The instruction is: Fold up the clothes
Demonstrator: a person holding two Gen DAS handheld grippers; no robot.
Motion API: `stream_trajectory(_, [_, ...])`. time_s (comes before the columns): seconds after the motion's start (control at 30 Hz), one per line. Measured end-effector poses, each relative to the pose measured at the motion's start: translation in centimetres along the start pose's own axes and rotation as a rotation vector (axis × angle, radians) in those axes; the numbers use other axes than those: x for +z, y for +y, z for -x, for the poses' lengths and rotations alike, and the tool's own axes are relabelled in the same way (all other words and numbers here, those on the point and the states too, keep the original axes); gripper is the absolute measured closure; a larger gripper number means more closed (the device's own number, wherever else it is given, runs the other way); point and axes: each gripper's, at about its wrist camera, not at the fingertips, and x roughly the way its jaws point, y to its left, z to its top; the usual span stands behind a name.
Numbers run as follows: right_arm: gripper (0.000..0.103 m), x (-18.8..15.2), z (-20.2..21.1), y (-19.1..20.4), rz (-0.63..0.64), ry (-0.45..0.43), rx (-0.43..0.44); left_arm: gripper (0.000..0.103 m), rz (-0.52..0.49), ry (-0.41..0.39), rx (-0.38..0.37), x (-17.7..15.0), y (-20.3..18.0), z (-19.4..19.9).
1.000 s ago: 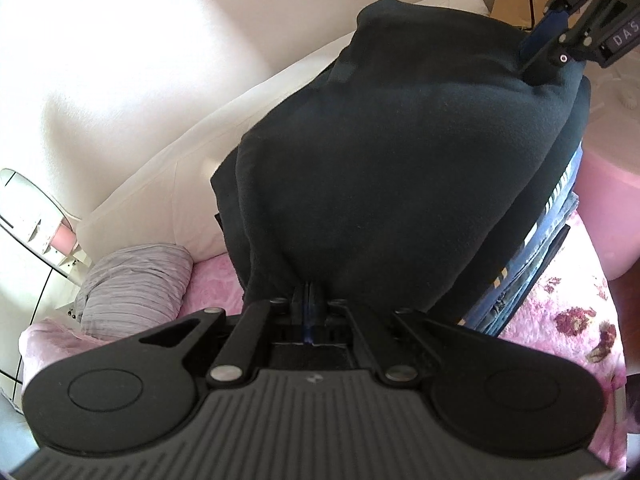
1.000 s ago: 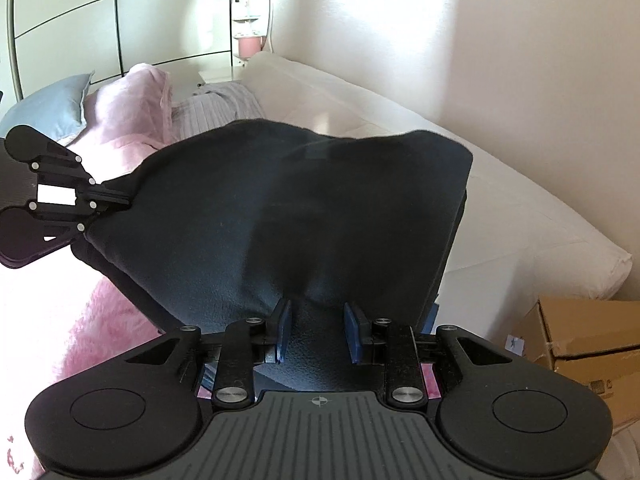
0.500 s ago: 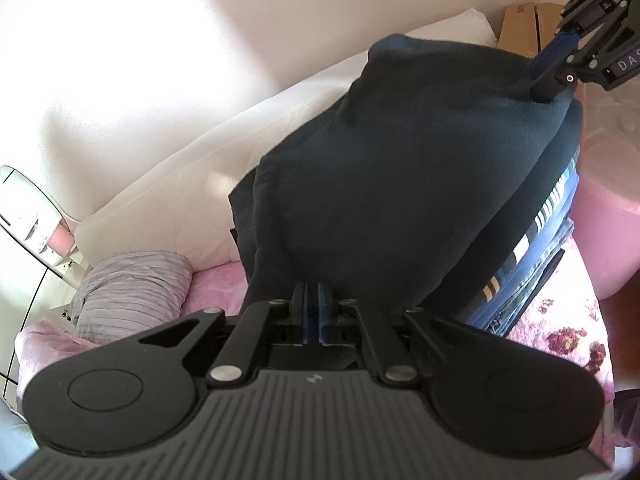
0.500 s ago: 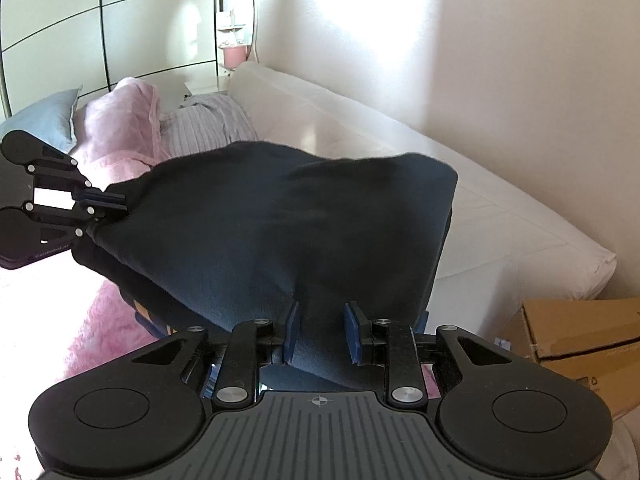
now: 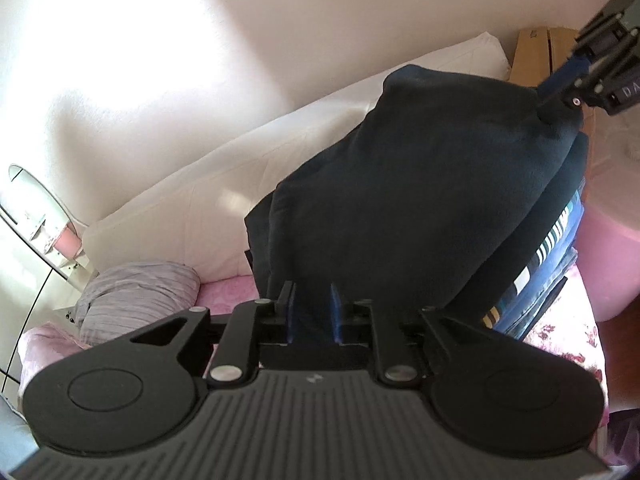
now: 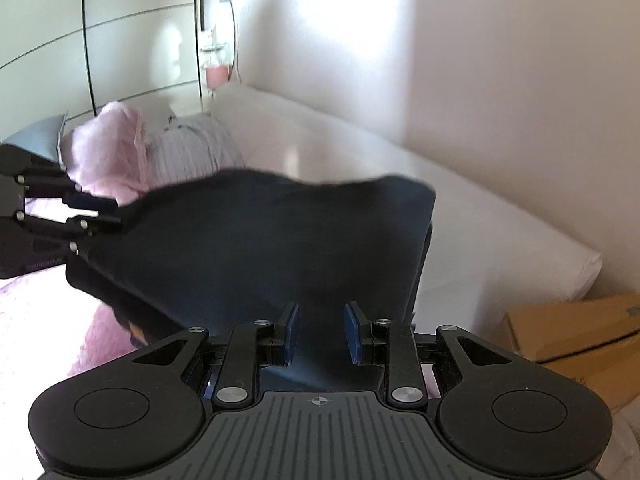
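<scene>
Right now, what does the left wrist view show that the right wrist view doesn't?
Only the left wrist view shows the striped folded clothes under the dark garment, and the flowered pink bedspread.

Only the right wrist view shows the panelled wardrobe doors, a blue pillow and a fluffy pink pillow.

Both show the dark garment between the two tongs, the white bolster, the grey striped pillow and the cardboard box. The left tongs have just been opening; the right tongs hold fabric.
</scene>
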Motion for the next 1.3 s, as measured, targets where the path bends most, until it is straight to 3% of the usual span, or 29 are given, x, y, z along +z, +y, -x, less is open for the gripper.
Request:
stream_trajectory(0.1, [0.075, -0.1, 0.4, -0.2, -0.016, -0.021, 0.008, 0.076, 0.023, 0.006, 0.007, 0.0, 0.0, 0.4])
stream_trajectory(0.13, [0.069, -0.2, 0.6, -0.2, -0.023, -0.029, 0.008, 0.073, 0.031, 0.006, 0.010, 0.0, -0.1, 0.6])
stream_trajectory(0.17, [0.048, -0.3, 0.6, -0.3, -0.031, -0.037, 0.007, 0.068, 0.042, 0.007, 0.012, 0.0, -0.1, 0.9])
stream_trajectory(0.23, [0.024, -0.8, 1.1, -0.4, -0.049, -0.066, 0.009, 0.060, 0.065, 0.007, 0.016, -0.1, -0.2, 1.5])
stream_trajectory(0.4, [0.024, -2.5, 2.6, 0.0, -0.086, -0.100, 0.018, 0.026, 0.136, 0.009, 0.029, -0.9, -1.0, 3.5])
stream_trajectory(0.5, [0.024, -4.0, 4.3, 0.9, -0.138, -0.099, -0.018, 0.013, 0.185, -0.005, 0.017, -1.9, -1.6, 5.3])
stream_trajectory(0.67, [0.024, -7.5, 8.8, 4.3, -0.224, -0.075, -0.108, 0.009, 0.280, -0.050, -0.036, -4.7, -2.7, 9.2])
stream_trajectory(0.83, [0.024, -12.2, 13.9, 9.6, -0.382, -0.046, -0.208, 0.008, 0.370, -0.077, -0.075, -10.0, -3.6, 15.2])
stream_trajectory(0.97, [0.024, -15.5, 18.3, 14.5, -0.479, -0.014, -0.240, 0.008, 0.431, -0.039, -0.086, -13.4, -4.0, 20.1])
stream_trajectory(1.07, [0.023, -16.4, 20.8, 17.5, -0.480, -0.006, -0.248, 0.003, 0.434, -0.025, -0.133, -14.8, -4.5, 23.0])
stream_trajectory(1.1, [0.021, -16.5, 21.6, 18.4, -0.476, -0.004, -0.253, 0.002, 0.434, -0.020, -0.149, -15.2, -4.6, 23.9])
stream_trajectory(1.17, [0.004, -16.6, 22.7, 19.7, -0.467, -0.013, -0.254, 0.002, 0.455, -0.013, -0.146, -15.8, -4.8, 25.3])
stream_trajectory(1.3, [0.003, -16.5, 23.8, 21.3, -0.445, -0.010, -0.225, 0.002, 0.494, -0.019, -0.117, -16.6, -5.1, 27.5])
